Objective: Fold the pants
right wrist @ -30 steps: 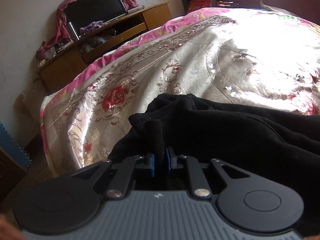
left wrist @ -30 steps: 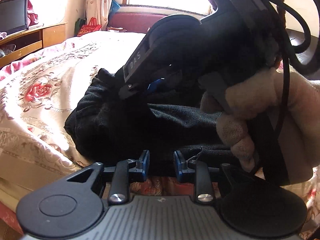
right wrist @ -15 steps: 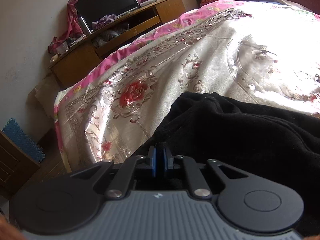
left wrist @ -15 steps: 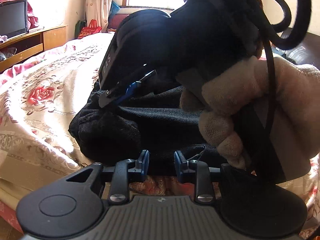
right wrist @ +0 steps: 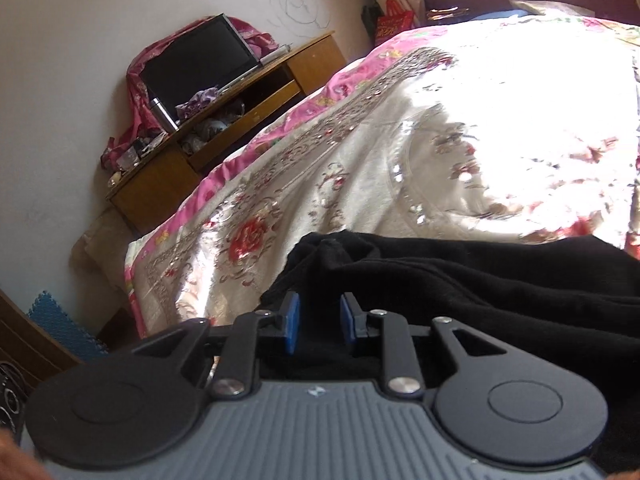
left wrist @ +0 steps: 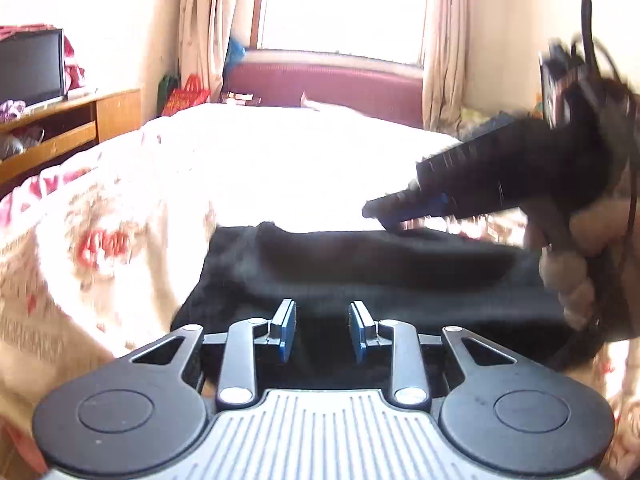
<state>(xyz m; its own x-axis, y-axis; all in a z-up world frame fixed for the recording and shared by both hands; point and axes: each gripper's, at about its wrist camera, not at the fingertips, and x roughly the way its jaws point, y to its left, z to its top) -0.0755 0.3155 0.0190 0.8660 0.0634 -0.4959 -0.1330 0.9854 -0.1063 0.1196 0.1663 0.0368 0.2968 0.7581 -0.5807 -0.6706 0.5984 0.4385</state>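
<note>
Opening: right tool (right wrist: 319, 322) let go of black pants (right wrist: 460, 280); left tool (left wrist: 322, 324) widened, empty

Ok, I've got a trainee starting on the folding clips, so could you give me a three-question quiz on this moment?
1. True or false: the black pants lie folded on the bedspread.
2. The right hand-held gripper is: A) open, nothing pinched; B) shut on the pants; C) out of view.
3. What stands on the wooden stand by the wall?

Key:
1. True.
2. A. Its jaws have just been opening and stand apart over the pants; the left hand-held gripper is open too.
3. A dark screen, draped with pink cloth.
</note>
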